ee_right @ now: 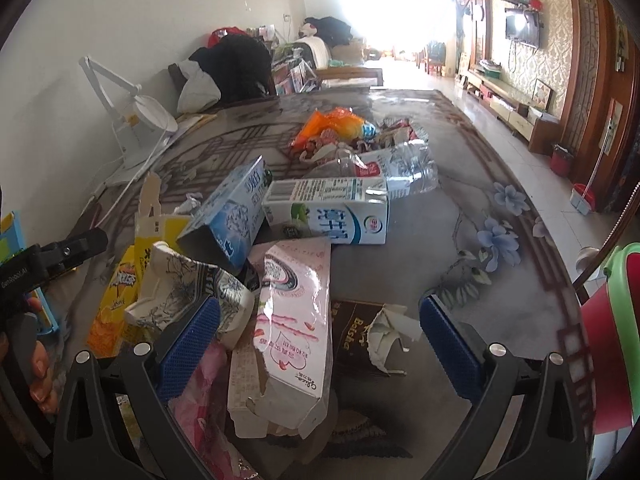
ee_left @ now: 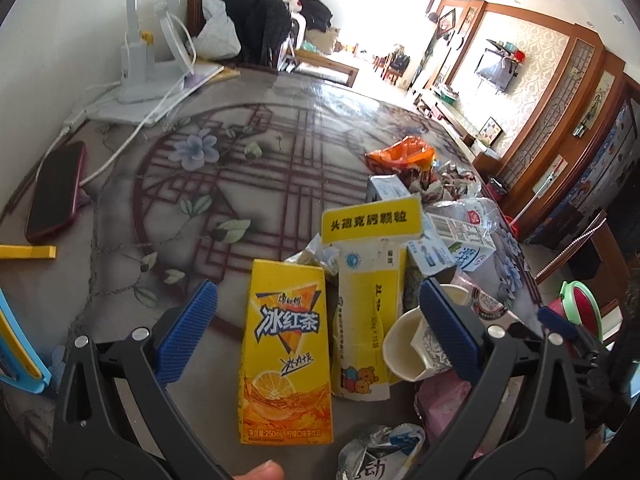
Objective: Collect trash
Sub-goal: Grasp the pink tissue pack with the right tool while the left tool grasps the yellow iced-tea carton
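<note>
Trash sits in a heap on the table (ee_left: 280,152), spread thru centre and lower right of the L wrist view and across the middle of the R wrist view. In the L view I see a yellow iced-tea carton (ee_left: 286,352) lying flat at lower centre, between the fingers of my left gripper (ee_left: 318,336); jaws wide, holding nothing. Just right of it, touching, lies a torn white-and-yellow medicine box (ee_left: 370,292), and a crumpled paper cup (ee_left: 416,344) sits against the right finger pad. Further up: milk cartons, a squashed clear bottle (ee_left: 480,216), an orange wrapper (ee_left: 402,154) at the far end of the heap.

In the R view my right gripper (ee_right: 320,344) is also wide open, nothing in it. Between its fingers lies a torn pink tissue box (ee_right: 294,332), w/ a dark brown packet (ee_right: 354,336) and a scrap of torn paper (ee_right: 390,330) just right of it. The paper cup (ee_right: 188,296) touches the left pad. Above that a blue-and-white carton (ee_right: 230,216) leans tilted on a white milk carton (ee_right: 332,212) lying on its side.

Outward in the L view: a phone (ee_left: 56,192) at left edge, w/ a white desk lamp (ee_left: 148,52) at upper left. A fingertip (ee_left: 264,472) shows at bottom edge.
</note>
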The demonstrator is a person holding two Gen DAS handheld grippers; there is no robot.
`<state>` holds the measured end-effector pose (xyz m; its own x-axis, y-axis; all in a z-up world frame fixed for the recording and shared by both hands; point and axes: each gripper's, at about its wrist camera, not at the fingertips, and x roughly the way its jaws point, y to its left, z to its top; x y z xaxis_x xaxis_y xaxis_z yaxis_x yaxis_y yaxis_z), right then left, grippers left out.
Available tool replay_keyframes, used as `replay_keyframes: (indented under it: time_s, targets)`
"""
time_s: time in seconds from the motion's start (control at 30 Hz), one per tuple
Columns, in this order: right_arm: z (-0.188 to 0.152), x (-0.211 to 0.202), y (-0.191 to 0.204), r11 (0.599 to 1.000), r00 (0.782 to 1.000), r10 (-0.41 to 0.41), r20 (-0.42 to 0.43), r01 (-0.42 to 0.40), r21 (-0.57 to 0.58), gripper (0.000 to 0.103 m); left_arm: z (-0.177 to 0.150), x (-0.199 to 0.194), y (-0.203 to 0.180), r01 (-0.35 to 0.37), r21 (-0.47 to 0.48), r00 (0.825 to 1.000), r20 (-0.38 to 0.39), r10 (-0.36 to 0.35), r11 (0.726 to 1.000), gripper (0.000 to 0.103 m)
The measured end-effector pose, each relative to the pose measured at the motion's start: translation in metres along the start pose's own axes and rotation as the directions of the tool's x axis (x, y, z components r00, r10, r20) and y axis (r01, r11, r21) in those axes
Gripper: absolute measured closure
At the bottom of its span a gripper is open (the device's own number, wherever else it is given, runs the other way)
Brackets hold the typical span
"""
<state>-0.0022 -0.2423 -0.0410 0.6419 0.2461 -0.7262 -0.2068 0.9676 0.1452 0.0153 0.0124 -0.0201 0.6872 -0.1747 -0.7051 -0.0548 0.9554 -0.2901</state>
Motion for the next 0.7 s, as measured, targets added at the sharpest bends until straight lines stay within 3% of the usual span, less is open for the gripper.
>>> replay_keyframes:
  time_s: [0.07, 0.13, 0.17, 0.23, 0.37, 0.53, 0.67, 0.7]
  targets:
    - [-0.003, 0.012, -0.001, 0.999, 0.997, 0.028, -0.066, -0.027, 0.018, 0.012, -0.001, 0.003, 0.010, 0.001, -0.031, 0.999, -0.039, -0.003, 1.000, 0.004]
    - [-0.008, 0.023, -0.003, 0.997, 0.990, 0.066, -0.126, -0.061, 0.044, 0.040, -0.007, 0.000, 0.024, 0.016, -0.096, 0.997, -0.073, -0.023, 0.995, 0.004]
    - [-0.008, 0.023, -0.004, 0.997, 0.990, 0.060, -0.129, -0.054, 0.049, 0.043, -0.011, -0.002, 0.031, 0.036, -0.129, 0.996, -0.082, -0.047, 0.991, 0.005]
    - [-0.006, 0.014, -0.005, 0.997, 0.994, 0.060, -0.096, -0.056, 0.048, 0.063, -0.017, -0.003, 0.037, 0.034, -0.148, 0.995, -0.086, -0.047, 0.988, 0.007]
    - [-0.003, -0.002, -0.003, 0.997, 0.997, 0.072, -0.034, -0.071, 0.032, 0.065, -0.024, 0.012, 0.033, -0.002, -0.116, 0.986, -0.163, -0.018, 0.993, 0.015]
    - [-0.001, -0.010, 0.005, 0.998, 0.998, 0.055, 0.008, -0.054, -0.013, 0.066, -0.030, 0.025, 0.014, -0.009, -0.001, 0.978, -0.206, 0.008, 1.000, 0.016]
    - [0.002, -0.021, 0.007, 0.998, 0.997, 0.049, 0.057, -0.047, -0.040, 0.066, -0.031, 0.032, 0.015, -0.020, -0.005, 0.975, -0.220, 0.018, 1.000, 0.045]
    - [0.003, -0.024, 0.008, 0.998, 0.996, 0.047, 0.070, -0.044, -0.046, 0.066, -0.032, 0.032, 0.017, -0.015, -0.011, 0.976, -0.217, 0.013, 1.000, 0.045]
